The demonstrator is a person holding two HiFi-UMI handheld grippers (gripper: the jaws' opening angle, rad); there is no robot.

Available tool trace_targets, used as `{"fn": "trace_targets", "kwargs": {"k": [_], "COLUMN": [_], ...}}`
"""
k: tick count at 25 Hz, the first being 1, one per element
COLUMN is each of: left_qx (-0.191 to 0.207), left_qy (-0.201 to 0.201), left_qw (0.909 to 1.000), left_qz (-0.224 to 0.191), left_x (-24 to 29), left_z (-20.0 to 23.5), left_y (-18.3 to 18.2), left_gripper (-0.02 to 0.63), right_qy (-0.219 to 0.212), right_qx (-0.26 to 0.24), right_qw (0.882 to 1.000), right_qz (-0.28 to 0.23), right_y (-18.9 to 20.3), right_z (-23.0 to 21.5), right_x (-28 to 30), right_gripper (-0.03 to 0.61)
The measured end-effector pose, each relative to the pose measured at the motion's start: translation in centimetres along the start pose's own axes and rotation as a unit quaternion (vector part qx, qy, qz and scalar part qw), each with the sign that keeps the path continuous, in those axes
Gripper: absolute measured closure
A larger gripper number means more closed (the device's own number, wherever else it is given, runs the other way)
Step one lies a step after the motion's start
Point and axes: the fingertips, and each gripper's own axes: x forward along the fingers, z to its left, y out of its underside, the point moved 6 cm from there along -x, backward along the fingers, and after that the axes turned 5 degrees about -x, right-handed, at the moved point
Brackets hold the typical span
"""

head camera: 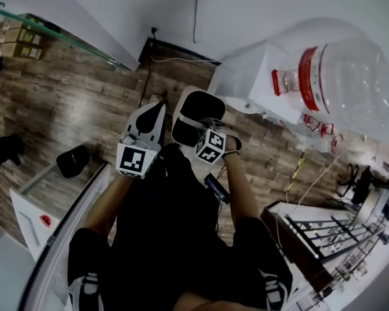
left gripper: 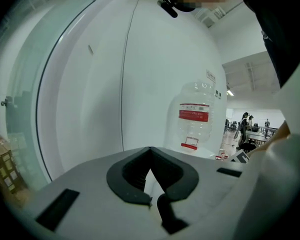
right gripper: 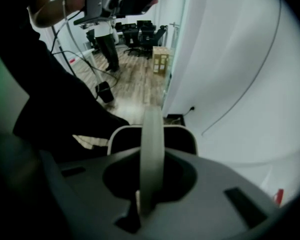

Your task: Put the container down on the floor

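The container is a small bin with a white rim and a dark inside. It hangs above the wooden floor, in front of the person's legs. My right gripper points steeply down and is shut on it. In the right gripper view a pale strip of the container runs straight up between the jaws of the right gripper, and the bin's rim shows beyond. My left gripper is just left of the container, its white jaws together and holding nothing. In its own view the left gripper faces a white wall.
A big clear water bottle with a red label lies on a white box at the right; the bottle also shows far off. Cardboard boxes sit at the upper left, a black object on the floor, metal racks lower right.
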Motion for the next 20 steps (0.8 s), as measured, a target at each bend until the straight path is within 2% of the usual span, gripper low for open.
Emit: {"fn": "trace_targets", "kwargs": {"k": [5,11,15,20], "left_qx": [-0.003,-0.011,-0.008,0.023], "left_qy": [0.016,0.022,0.028,0.041], "left_qw": [0.9998,0.9992,0.9988,0.9976], "left_qz": [0.006,0.031,0.040,0.051], "left_x": [4.3,8.9,11.4,13.7], "left_z": [1.9,4.0,5.6,7.2], "left_y": [-0.3,1.9,4.8,8.2], "left_gripper": [0.584,0.584,0.584,0.584], "right_qy": [0.017,0.036,0.038,0.039], "right_qx": [0.014,0.042,0.042,0.022], "right_qw": [1.000,0.998,0.998,0.998], "right_qz": [0.002,0.000,0.014,0.033], "right_y": [1.4,4.0,5.6,7.4], "right_z": [-3.1,-7.1,-9.1,-11.0], "right_x": [2.8,7.9,12.4,17.7], "right_gripper": [0.537,0.537,0.537,0.537]}}
